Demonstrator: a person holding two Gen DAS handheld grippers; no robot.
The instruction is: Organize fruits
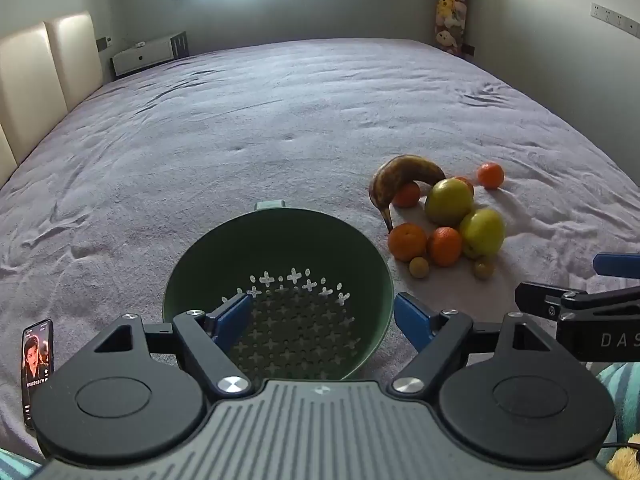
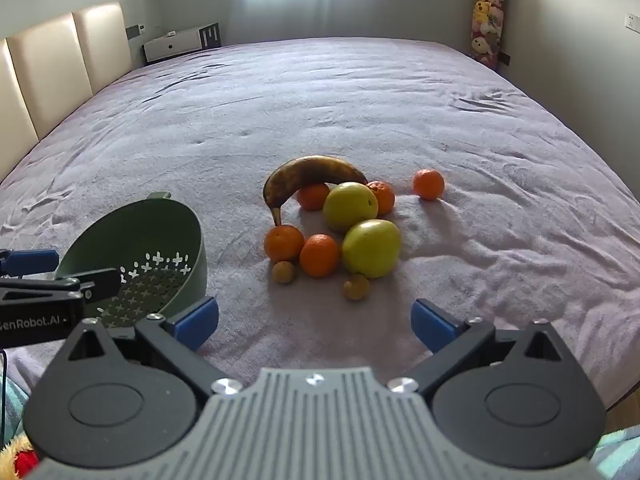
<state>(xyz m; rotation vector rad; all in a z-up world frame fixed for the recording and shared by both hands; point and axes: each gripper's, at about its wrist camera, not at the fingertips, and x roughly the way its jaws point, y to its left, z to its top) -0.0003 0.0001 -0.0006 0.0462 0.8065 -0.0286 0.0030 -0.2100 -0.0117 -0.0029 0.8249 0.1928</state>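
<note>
A green perforated colander [image 1: 276,264] stands empty on the bed; it also shows in the right wrist view [image 2: 152,248]. My left gripper [image 1: 322,320] is open, its fingers on either side of the colander's near wall. A pile of fruit lies to the right: a brown banana [image 2: 308,178], two yellow-green apples [image 2: 372,248], several oranges [image 2: 320,254] and two small brownish fruits [image 2: 356,286]. One orange [image 2: 429,184] lies apart. My right gripper [image 2: 314,322] is open and empty, just short of the pile.
The grey-purple bedspread [image 2: 360,100] covers the bed. A phone [image 1: 38,360] lies at the near left. A cream headboard [image 2: 48,64] is at left, a white unit [image 2: 176,46] and a plush-toy column [image 2: 488,12] at the back.
</note>
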